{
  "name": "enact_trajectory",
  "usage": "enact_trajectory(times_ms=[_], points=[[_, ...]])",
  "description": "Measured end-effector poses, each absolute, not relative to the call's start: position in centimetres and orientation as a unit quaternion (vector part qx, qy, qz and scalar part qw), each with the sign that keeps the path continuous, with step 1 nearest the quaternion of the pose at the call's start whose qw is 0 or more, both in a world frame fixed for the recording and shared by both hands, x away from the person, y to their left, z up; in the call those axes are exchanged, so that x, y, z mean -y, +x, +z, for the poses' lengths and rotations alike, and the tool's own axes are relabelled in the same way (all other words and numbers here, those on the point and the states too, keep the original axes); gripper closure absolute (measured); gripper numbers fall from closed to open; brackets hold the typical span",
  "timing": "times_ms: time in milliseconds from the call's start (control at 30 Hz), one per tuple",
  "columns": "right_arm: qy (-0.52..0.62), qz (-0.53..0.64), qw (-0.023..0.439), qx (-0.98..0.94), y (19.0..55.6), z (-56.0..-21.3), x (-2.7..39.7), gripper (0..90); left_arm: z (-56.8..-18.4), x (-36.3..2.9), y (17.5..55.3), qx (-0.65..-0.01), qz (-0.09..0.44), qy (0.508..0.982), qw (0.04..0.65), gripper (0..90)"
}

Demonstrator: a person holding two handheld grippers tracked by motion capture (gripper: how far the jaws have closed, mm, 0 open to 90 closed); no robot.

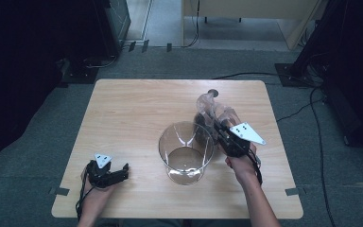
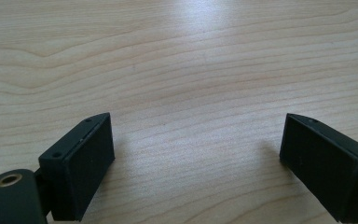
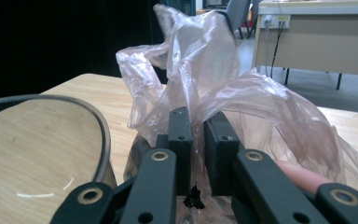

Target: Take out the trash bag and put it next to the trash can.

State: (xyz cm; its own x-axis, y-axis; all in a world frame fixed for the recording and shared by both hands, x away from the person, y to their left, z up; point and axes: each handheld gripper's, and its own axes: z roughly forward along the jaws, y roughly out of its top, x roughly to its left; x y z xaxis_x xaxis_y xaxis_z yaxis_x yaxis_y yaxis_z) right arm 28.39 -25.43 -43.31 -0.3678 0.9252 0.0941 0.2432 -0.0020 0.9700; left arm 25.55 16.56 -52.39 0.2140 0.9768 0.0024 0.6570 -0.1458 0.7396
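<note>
The right tool (image 3: 196,140) has its jaws drawn close together on a pinch of the crumpled, translucent pinkish plastic bag (image 3: 214,88); film sits between the pads, so the bag is held. In the high view that bag (image 1: 215,113) hangs at the far right of the clear, round, open-topped plastic bin (image 1: 186,152), just beside its rim, with something dark inside it that cannot be made out. The bin stands near the middle of the pale wooden bench (image 1: 137,109) and appears empty, the wood grain showing through its base.

The left tool (image 1: 116,174) rests low at the near left of the bench, well apart from the bin, jaws wide with bare wood between them.

Judgement: the step in hand is bringing the gripped bag to the bin, probably to place it inside or fit it as a liner; which of the two is not certain. The next move calls for carrying the bag over the rim without knocking the light bin. The idle left tool could steady the bin wall.
</note>
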Motion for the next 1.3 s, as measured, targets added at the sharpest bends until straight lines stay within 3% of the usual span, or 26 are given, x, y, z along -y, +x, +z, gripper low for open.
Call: enact_trajectory(times_ms=[367,500,600,833,1300], points=[[0.445,0.519,0.302,-0.664,27.2,-44.4,26.8,64.6,-52.4,-16.6,25.5,-0.573,0.254,0.714,0.313,9.2],[0.436,0.511,0.289,-0.682,26.6,-45.1,27.1,53.7,-52.4,-16.6,25.5,-0.573,0.254,0.714,0.313,9.3],[0.440,0.500,0.294,-0.686,25.9,-45.7,27.1,37.8,-52.4,-16.6,25.5,-0.573,0.254,0.714,0.313,9.3],[0.457,0.504,0.282,-0.676,25.3,-46.3,27.8,16.6,-52.4,-16.6,25.5,-0.572,0.254,0.714,0.313,9.2],[0.469,0.486,0.270,-0.686,24.3,-47.5,28.9,10.0,-52.4,-16.6,25.5,-0.573,0.254,0.714,0.313,9.3]])
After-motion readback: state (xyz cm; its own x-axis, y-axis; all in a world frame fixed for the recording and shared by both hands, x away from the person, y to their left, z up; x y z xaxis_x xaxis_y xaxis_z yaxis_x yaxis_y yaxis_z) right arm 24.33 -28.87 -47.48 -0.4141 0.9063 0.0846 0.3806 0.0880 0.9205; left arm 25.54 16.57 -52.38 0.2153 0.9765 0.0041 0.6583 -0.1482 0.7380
